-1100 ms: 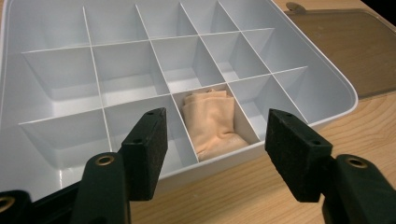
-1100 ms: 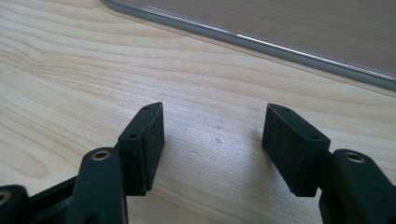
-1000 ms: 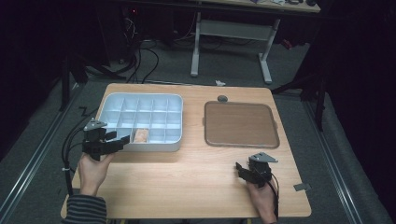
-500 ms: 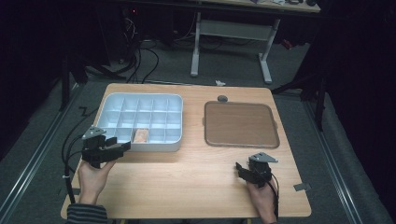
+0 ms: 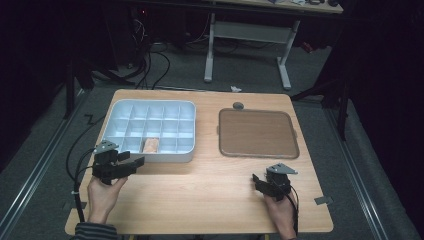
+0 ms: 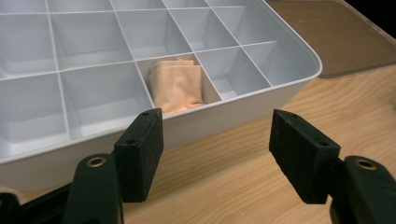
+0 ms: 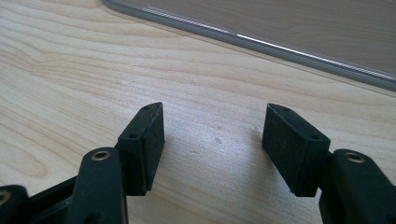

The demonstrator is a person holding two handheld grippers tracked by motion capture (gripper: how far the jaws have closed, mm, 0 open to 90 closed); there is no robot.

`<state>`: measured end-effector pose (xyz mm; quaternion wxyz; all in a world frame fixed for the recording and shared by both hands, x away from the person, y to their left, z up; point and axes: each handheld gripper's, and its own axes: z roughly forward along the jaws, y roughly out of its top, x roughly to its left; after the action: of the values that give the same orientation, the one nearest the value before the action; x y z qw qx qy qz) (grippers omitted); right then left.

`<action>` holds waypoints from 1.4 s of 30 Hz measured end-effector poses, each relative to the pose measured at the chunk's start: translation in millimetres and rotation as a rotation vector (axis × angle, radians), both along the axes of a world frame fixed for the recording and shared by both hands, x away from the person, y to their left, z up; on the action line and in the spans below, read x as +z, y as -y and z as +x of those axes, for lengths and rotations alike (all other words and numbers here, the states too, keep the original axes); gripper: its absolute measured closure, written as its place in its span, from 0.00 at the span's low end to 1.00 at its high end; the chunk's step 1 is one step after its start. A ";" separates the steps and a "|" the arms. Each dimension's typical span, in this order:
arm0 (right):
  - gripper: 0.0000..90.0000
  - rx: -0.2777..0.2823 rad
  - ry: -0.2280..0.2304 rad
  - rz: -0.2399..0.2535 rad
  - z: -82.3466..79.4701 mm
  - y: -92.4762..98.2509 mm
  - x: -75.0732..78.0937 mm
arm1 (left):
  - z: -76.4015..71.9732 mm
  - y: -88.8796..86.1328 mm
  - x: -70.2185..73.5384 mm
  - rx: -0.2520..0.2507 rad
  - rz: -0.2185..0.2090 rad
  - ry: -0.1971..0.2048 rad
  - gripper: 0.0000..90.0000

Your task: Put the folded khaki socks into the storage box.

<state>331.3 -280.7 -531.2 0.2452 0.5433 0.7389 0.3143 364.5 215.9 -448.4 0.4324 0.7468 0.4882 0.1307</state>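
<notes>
We have the left hand-held gripper (image 5: 131,163) released, its jaws having just been opening with nothing between them, just off the near wall of the white divided tray (image 6: 299,81). The folded peach cloth (image 6: 177,86) sits in a compartment of the tray's front row, slightly rumpled against the dividers. To finish this step well, we judge it best to back the left hand-held gripper straight away from the tray wall so a jaw does not nudge the tray along the bench (image 5: 200,200). Our right hand-held gripper (image 5: 261,183) rests released on the bench, nothing between its jaws, near the brown tray (image 5: 257,132), which lies bare.
</notes>
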 end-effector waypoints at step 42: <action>0.43 0.000 0.000 0.000 0.0 0.0 0.0 | -4.5 42.2 -35.3 -0.114 -0.021 -0.052 0.39</action>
<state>331.3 -280.7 -531.2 0.2452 0.5433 0.7388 0.3144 360.0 173.6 -483.7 0.4342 0.7720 0.4570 0.0814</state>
